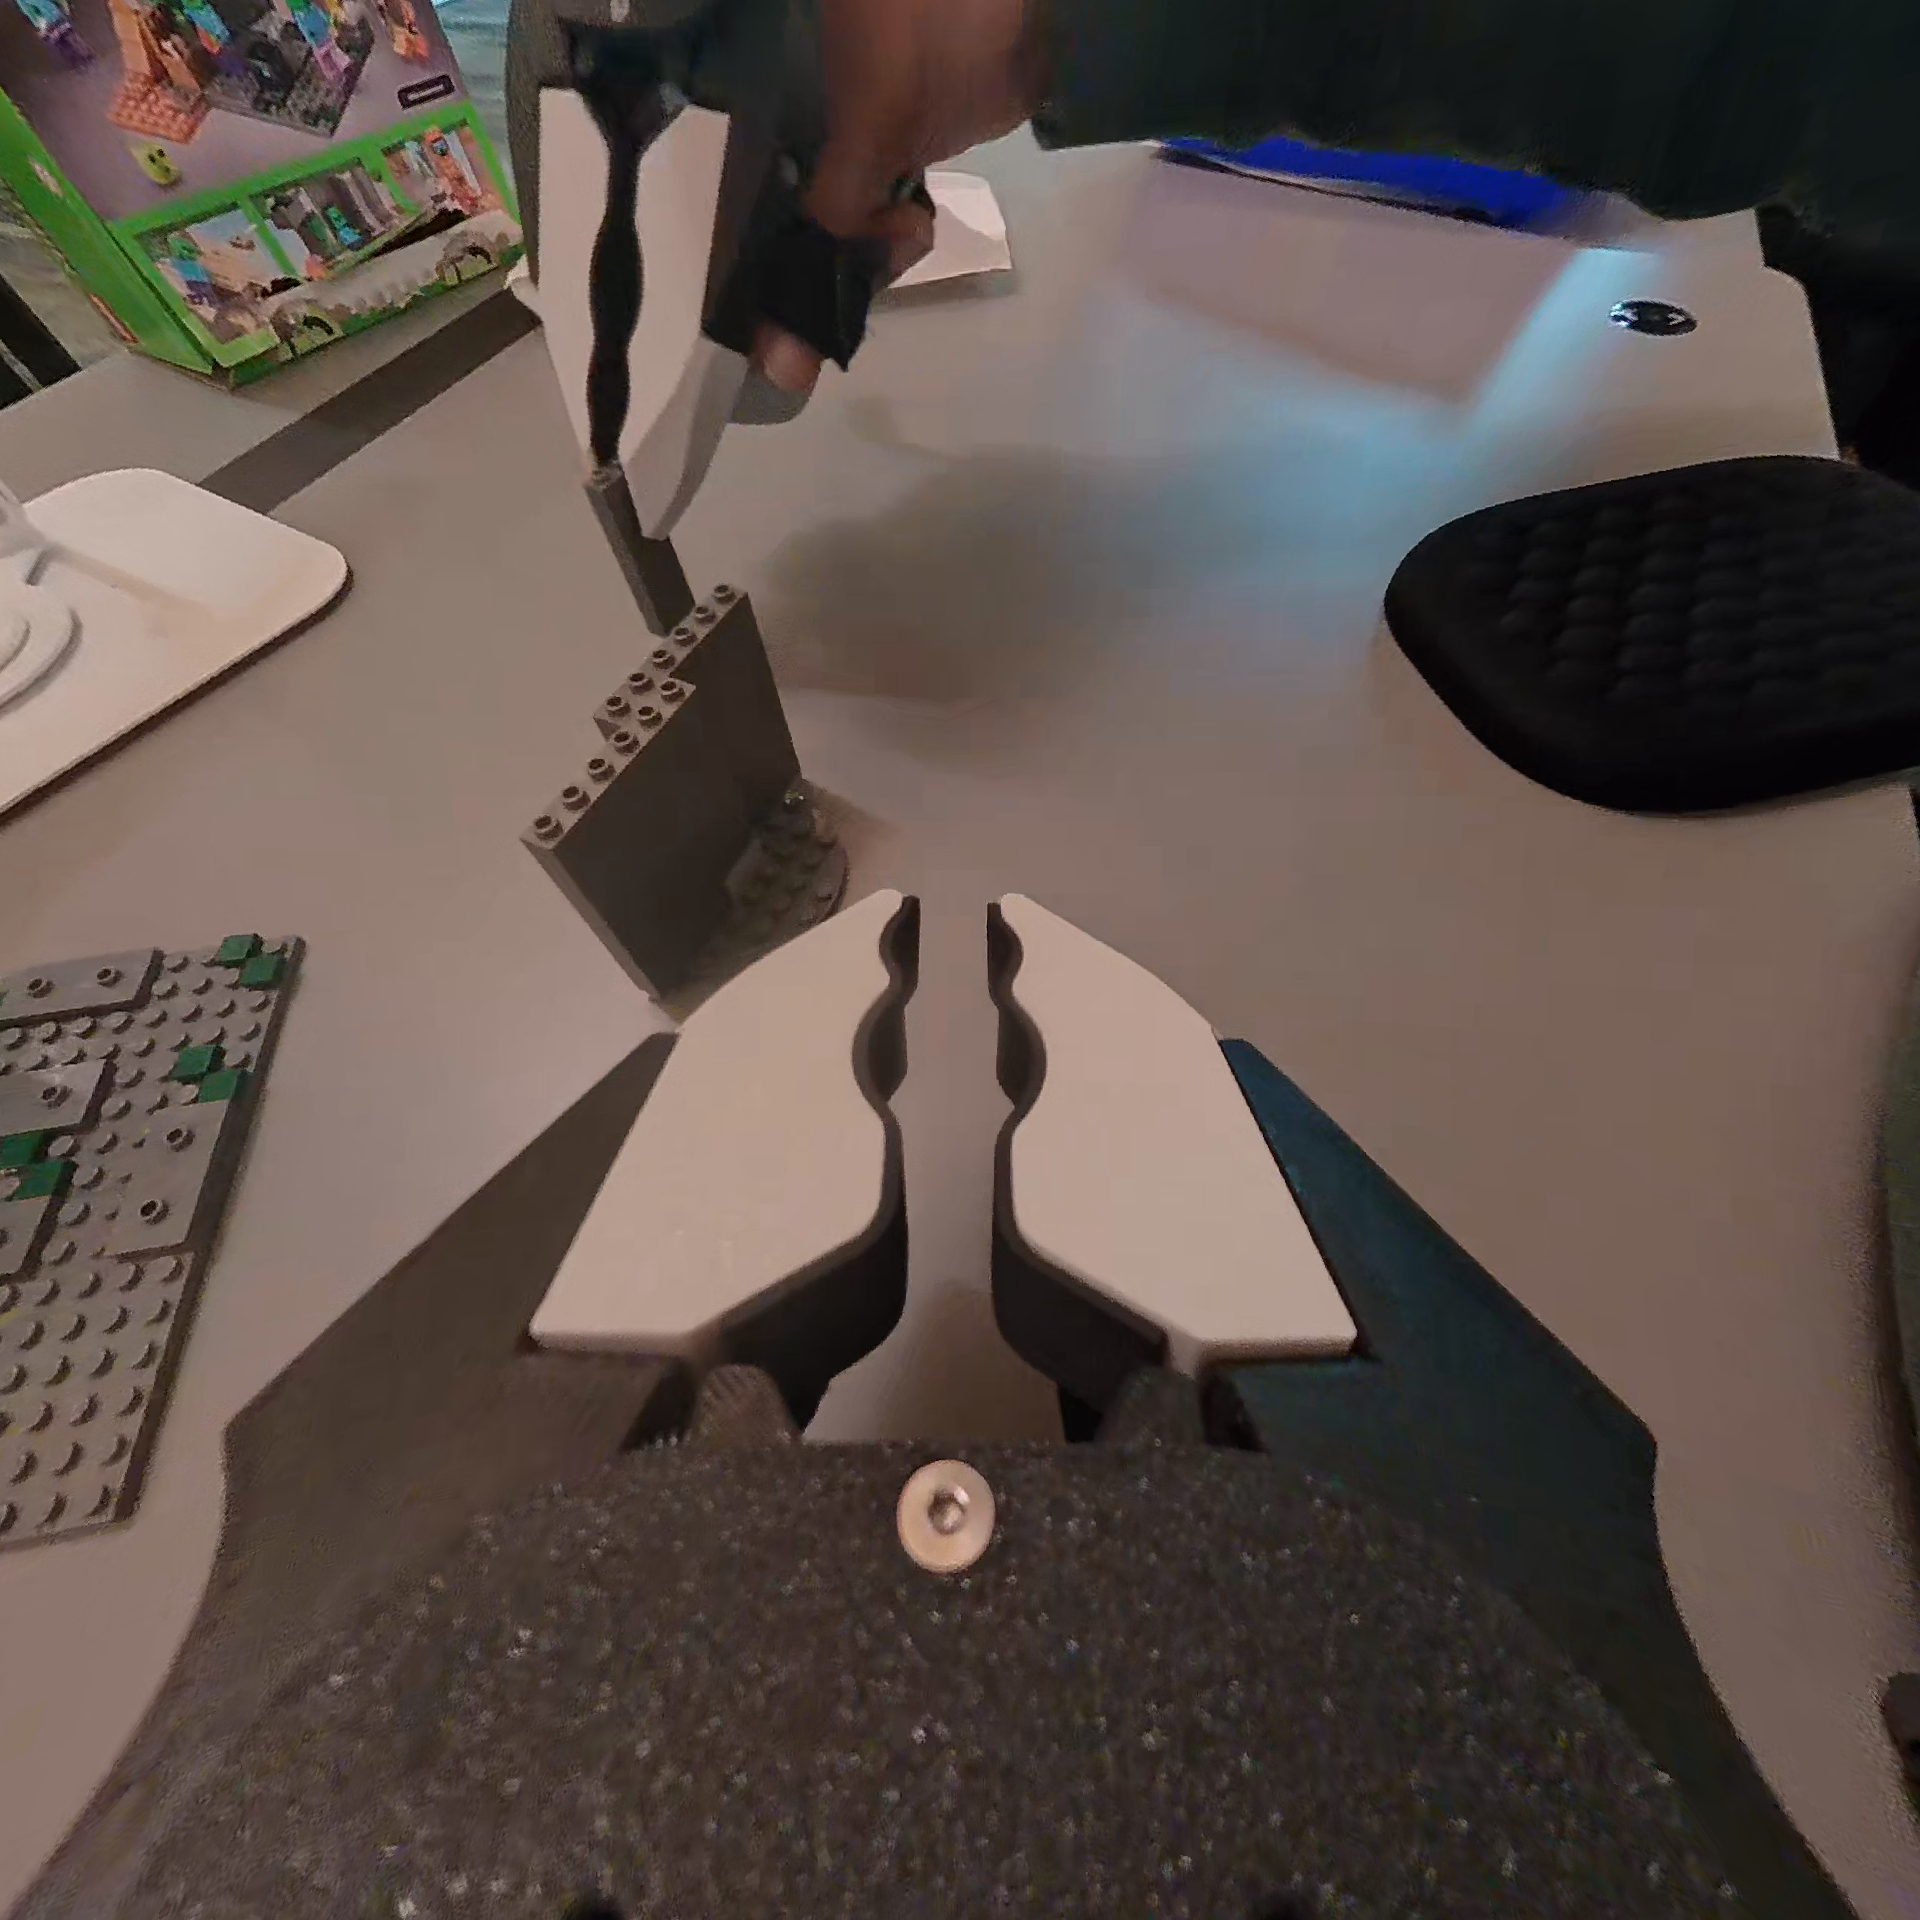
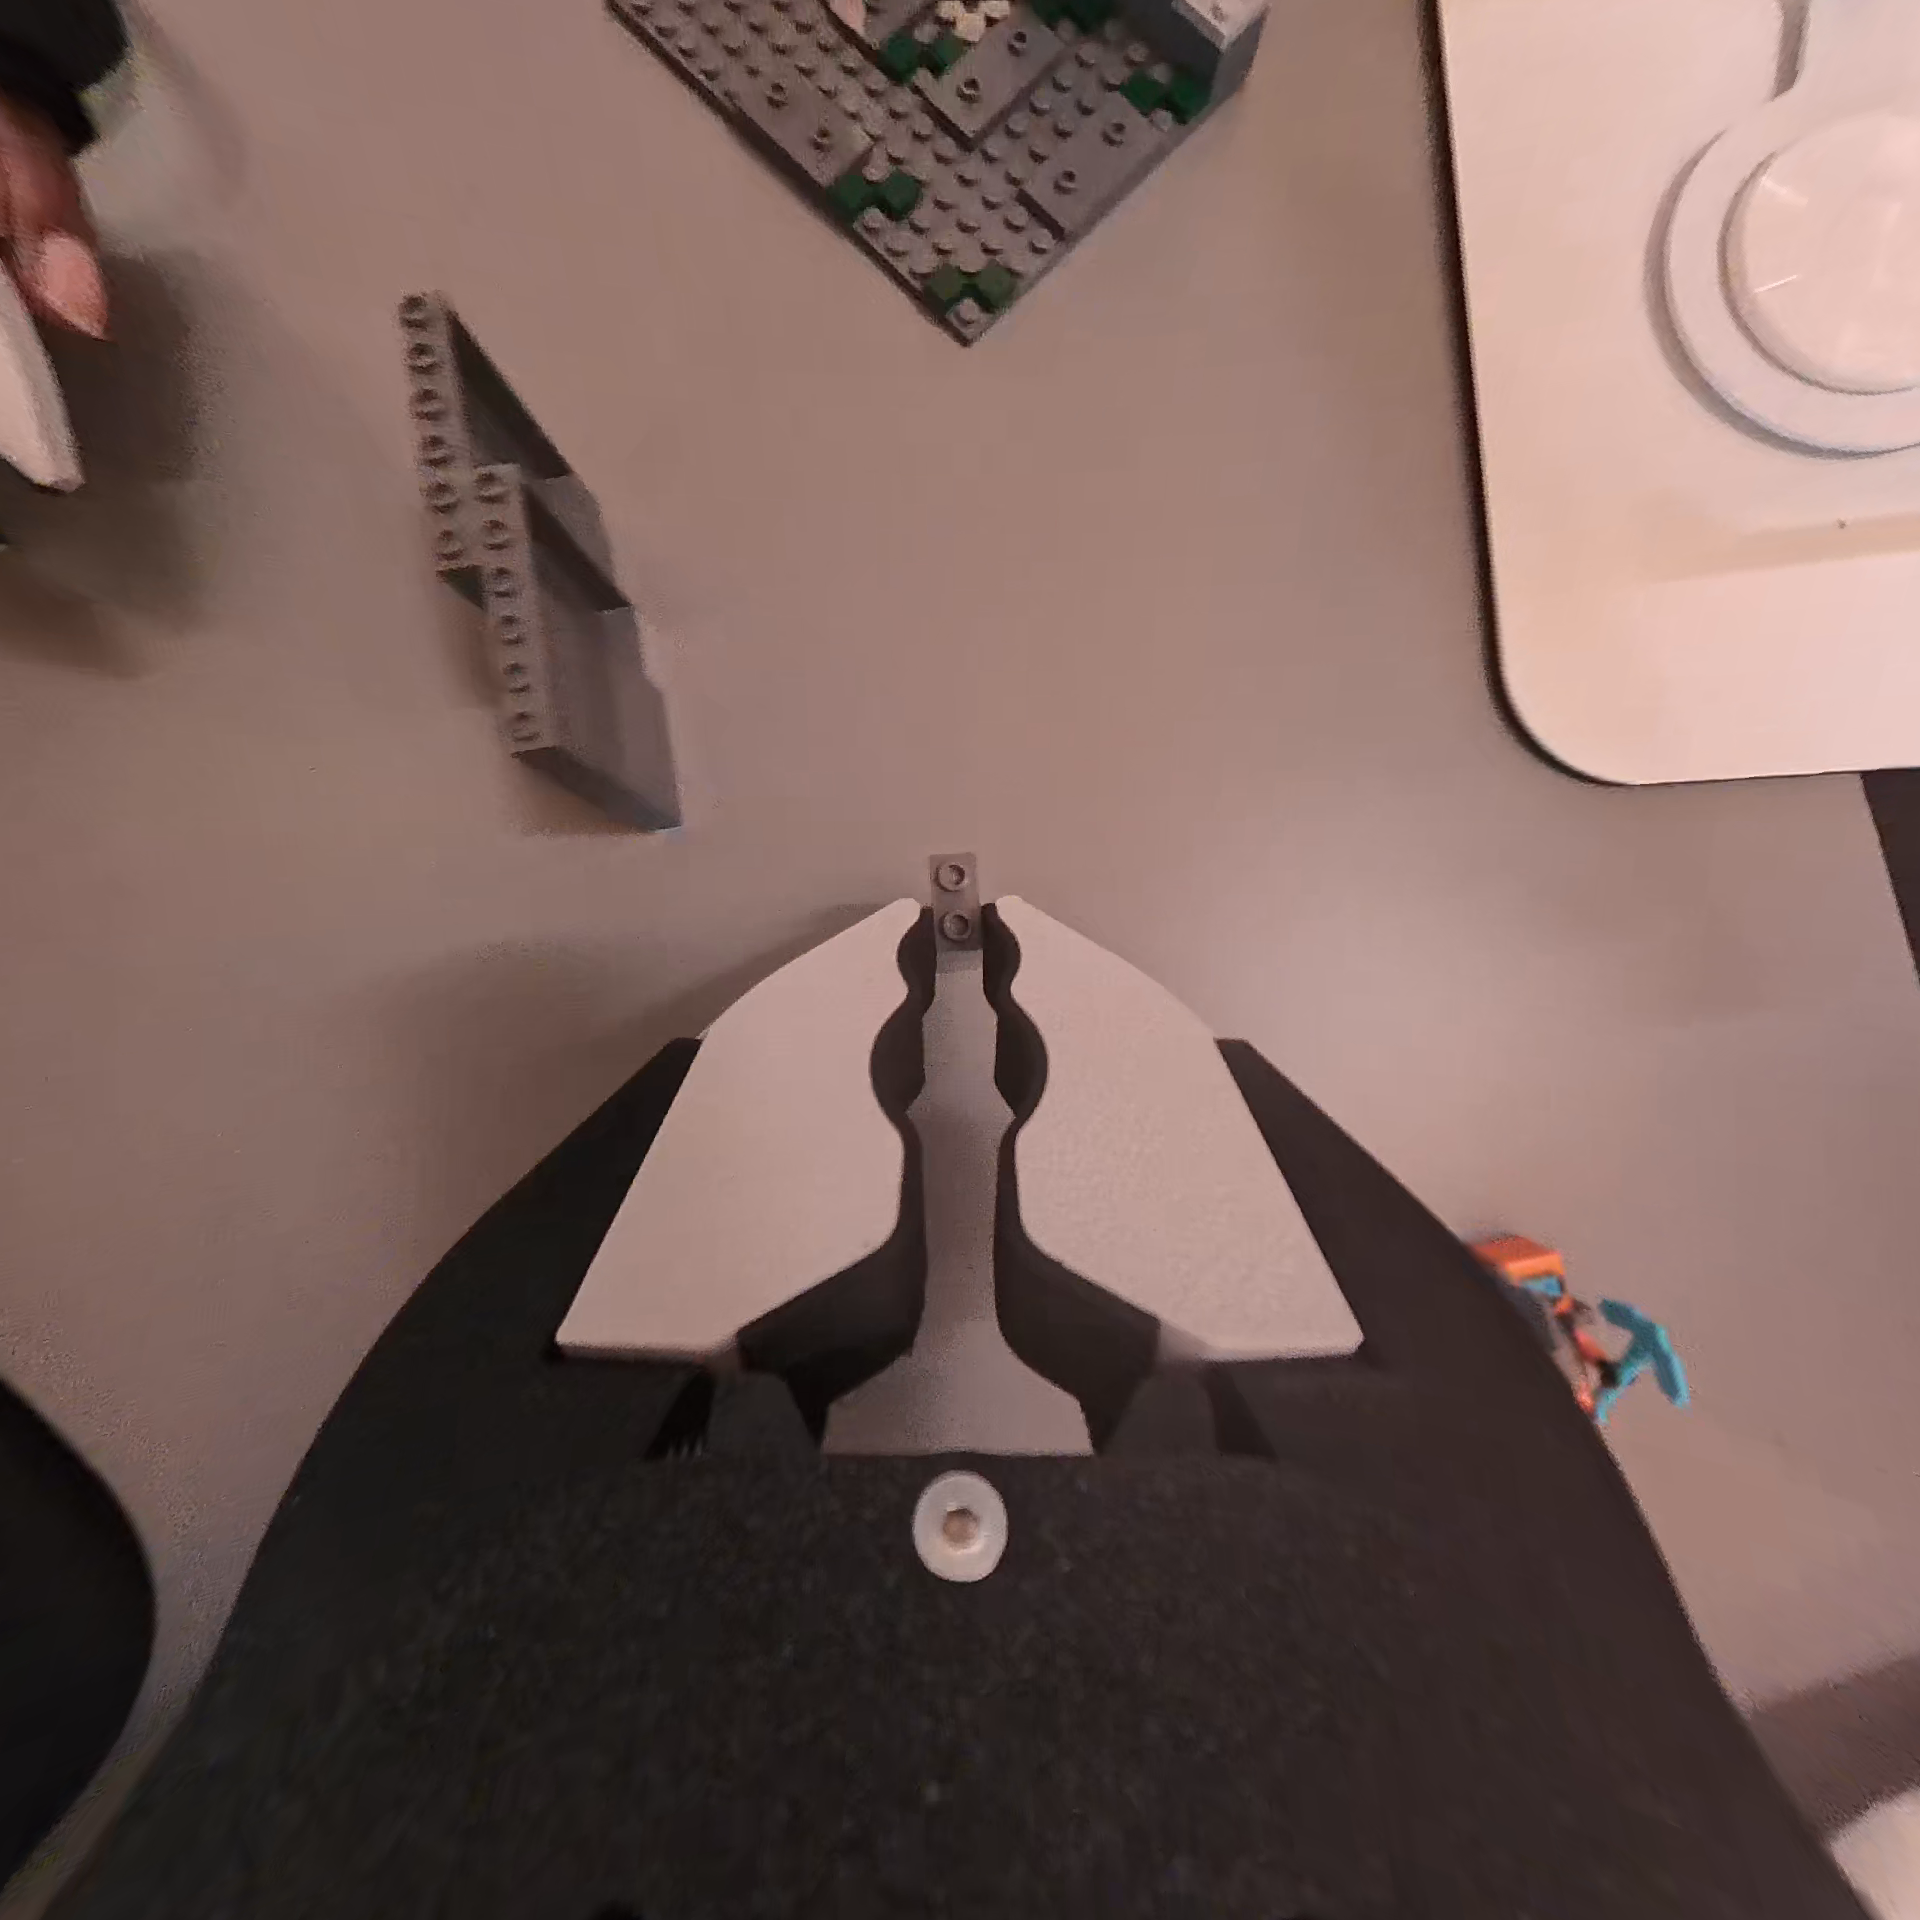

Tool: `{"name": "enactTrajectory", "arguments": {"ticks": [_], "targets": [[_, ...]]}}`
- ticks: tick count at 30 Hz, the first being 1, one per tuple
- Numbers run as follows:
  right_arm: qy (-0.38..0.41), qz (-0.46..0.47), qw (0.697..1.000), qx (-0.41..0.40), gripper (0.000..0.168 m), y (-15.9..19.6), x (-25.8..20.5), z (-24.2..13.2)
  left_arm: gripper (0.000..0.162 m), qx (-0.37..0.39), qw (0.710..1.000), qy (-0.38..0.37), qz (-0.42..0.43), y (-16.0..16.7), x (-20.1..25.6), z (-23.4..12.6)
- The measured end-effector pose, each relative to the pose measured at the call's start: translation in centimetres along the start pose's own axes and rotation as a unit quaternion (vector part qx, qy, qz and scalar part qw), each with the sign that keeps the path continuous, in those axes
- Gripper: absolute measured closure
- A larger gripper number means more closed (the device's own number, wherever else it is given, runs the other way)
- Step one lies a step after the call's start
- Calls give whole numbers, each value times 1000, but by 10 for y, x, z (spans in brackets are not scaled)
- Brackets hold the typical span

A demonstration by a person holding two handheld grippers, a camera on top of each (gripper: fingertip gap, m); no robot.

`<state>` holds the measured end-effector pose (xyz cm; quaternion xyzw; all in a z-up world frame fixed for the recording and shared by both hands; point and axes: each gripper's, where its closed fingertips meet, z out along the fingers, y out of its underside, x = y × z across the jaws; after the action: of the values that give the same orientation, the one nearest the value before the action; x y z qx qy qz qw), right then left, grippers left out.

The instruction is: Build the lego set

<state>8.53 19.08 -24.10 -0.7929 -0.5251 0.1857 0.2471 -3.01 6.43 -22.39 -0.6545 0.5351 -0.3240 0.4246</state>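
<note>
A stepped grey Lego wall (image 1: 665, 821) stands upright on the table, just beyond my left gripper (image 1: 953, 914), which is open and empty. The wall also shows in the right wrist view (image 2: 540, 592). My right gripper (image 2: 954, 914) is shut on a narrow grey piece (image 2: 954, 896) with two studs on top. In the left wrist view the right gripper (image 1: 613, 457) holds that piece (image 1: 639, 551) upright, near the wall's far end and apart from it. A grey baseplate (image 1: 104, 1195) with small green tiles lies at the left and also shows in the right wrist view (image 2: 956, 145).
A green Lego box (image 1: 239, 177) stands at the back left. A white tray (image 1: 156, 592) lies near it and also shows in the right wrist view (image 2: 1683, 582). A black mesh cushion (image 1: 1662, 634) sits at the right. A small orange and blue figure (image 2: 1579, 1330) lies on the table. Tip to tip, the grippers are about 20 centimeters apart. From either gripper's tips it is about 20 centimeters to the grey baseplate (image 1: 104, 1195). It turns up in the right wrist view (image 2: 834, 74) as well.
</note>
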Motion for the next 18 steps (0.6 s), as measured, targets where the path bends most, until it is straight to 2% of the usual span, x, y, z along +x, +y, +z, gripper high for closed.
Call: {"name": "enactTrajectory", "arguments": {"ticks": [5,18], "targets": [[-20,9,1000,-3,161,0,8,13,150,3,1000,-5,-11,2,-5,-3],[-22,5,1000,7,154,2,7,14,150,2,1000,-1,-14,3,-5,-1]]}}
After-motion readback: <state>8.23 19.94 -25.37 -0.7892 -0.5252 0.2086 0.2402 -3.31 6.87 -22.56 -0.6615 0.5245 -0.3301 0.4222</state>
